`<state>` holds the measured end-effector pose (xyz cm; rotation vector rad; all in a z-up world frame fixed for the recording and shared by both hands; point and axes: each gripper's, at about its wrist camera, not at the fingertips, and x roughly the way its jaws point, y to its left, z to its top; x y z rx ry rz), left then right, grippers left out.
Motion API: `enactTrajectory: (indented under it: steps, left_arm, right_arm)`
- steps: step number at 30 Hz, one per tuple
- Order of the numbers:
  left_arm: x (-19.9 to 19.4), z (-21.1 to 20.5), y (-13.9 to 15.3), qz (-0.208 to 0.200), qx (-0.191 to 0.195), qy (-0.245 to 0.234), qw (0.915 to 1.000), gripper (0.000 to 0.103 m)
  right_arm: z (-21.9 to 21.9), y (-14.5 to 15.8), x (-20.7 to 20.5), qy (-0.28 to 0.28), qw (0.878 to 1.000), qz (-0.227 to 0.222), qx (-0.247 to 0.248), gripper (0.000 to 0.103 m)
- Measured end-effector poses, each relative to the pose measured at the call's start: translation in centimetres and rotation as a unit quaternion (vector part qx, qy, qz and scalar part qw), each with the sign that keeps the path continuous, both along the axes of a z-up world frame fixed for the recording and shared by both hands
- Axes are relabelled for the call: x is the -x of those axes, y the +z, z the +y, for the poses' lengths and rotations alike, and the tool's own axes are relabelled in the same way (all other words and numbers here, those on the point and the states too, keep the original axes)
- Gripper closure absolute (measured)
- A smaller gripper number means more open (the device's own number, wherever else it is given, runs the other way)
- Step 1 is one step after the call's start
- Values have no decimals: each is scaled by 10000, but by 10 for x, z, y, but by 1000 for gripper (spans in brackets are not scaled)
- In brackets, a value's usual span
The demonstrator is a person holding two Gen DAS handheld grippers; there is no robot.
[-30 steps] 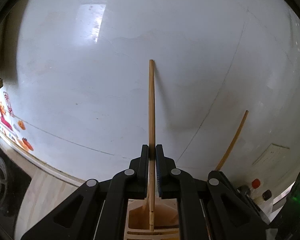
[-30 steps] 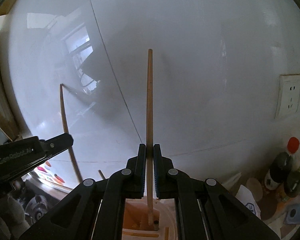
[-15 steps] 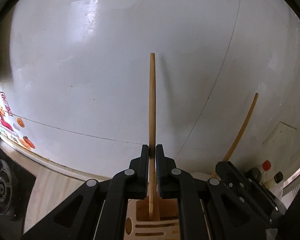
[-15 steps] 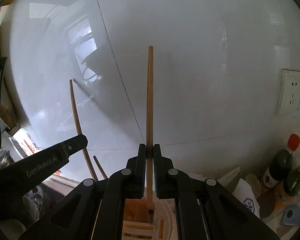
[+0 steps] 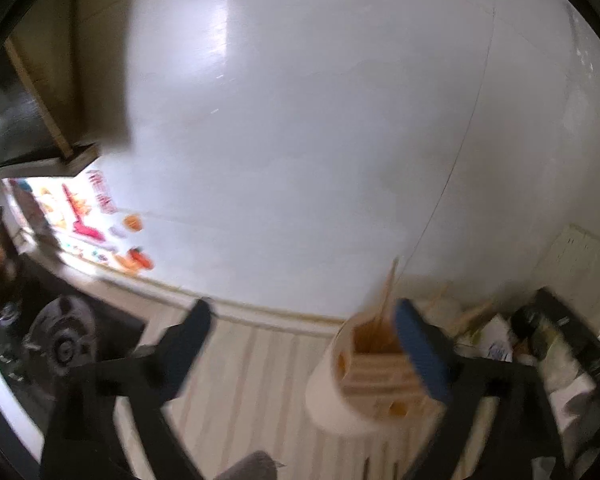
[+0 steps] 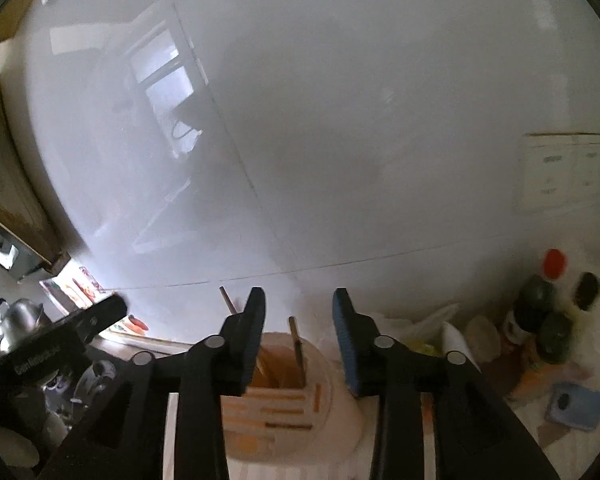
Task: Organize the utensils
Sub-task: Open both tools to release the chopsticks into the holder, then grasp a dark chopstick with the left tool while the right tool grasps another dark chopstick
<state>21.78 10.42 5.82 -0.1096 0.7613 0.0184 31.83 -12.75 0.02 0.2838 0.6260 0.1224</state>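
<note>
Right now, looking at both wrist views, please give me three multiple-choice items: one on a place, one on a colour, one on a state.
1. Where do the chopsticks stand?
A. inside the utensil holder
B. flat on the counter
C. between shut jaws

2. What colour is the cap of the bottle at right?
A. green
B. red
C. yellow

3. How are the left gripper and the right gripper?
A. both clamped on sticks
B. only the left open
C. both open, gripping nothing

Key: 1 A, the sticks rise out of the holder's top; 2 B, the cap is bright red; 3 C, both jaws have just been opening and the pads press on nothing.
</note>
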Motion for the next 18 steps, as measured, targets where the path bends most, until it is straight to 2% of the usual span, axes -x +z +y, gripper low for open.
enactTrajectory:
  steps: [4,5,10,14,18]
  left_arm:
    - [31,-1,-9,110,-246,95,9996,0]
    - [35,0,-13,165,-233,88,9996,0]
    - [60,-12,-46,622,-211,52,9978,0]
    - [79,-31,-89,1109,-378,-54,9931,0]
    - [93,-50,-141,1730,-632,-146,9828,0]
  right_arm:
    - [-16,11,33,-263,9993,192,175,42]
    - [-21,12,42,-294,9991,240,191,39]
    - [-41,-6,82,-570,9963,605,236,20]
    - [-46,-45,101,-582,9922,1067,293,19]
    - [-53,-97,110,-534,9802,1862,419,19]
